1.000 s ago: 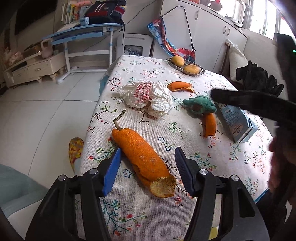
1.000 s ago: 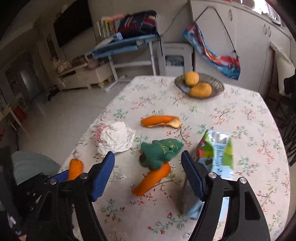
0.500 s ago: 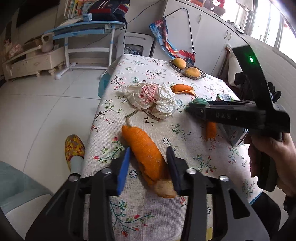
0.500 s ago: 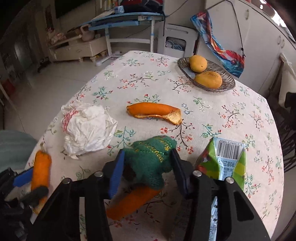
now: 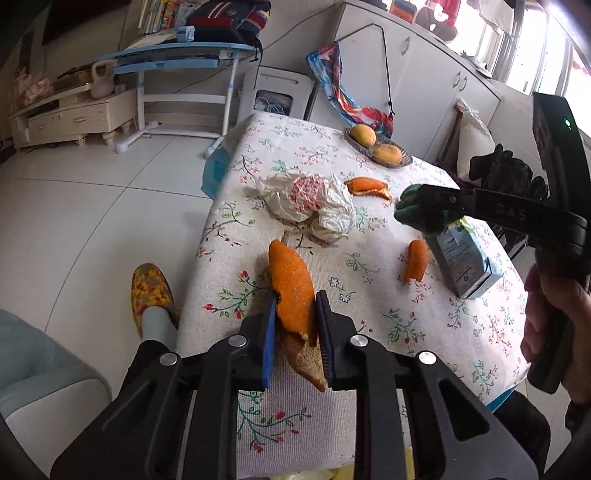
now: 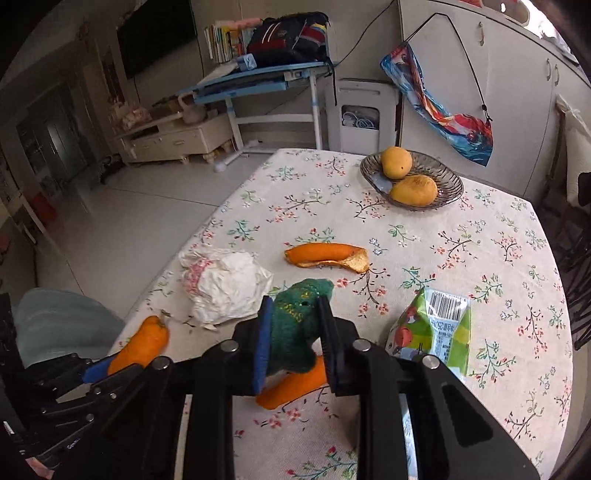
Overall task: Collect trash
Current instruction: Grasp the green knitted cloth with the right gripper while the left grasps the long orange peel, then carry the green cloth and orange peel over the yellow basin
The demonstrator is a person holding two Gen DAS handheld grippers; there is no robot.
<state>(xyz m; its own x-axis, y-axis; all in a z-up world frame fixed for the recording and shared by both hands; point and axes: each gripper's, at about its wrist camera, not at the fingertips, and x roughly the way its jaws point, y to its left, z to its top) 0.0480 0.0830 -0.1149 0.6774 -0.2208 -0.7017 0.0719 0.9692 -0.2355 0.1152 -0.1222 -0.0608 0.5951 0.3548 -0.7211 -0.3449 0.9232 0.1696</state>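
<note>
Peel in closing left tool

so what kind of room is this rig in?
Most likely a home living or dining room: a table with a floral tablecloth and a fruit bowl, a TV over a low cabinet, and a study desk stacked with books.
</note>
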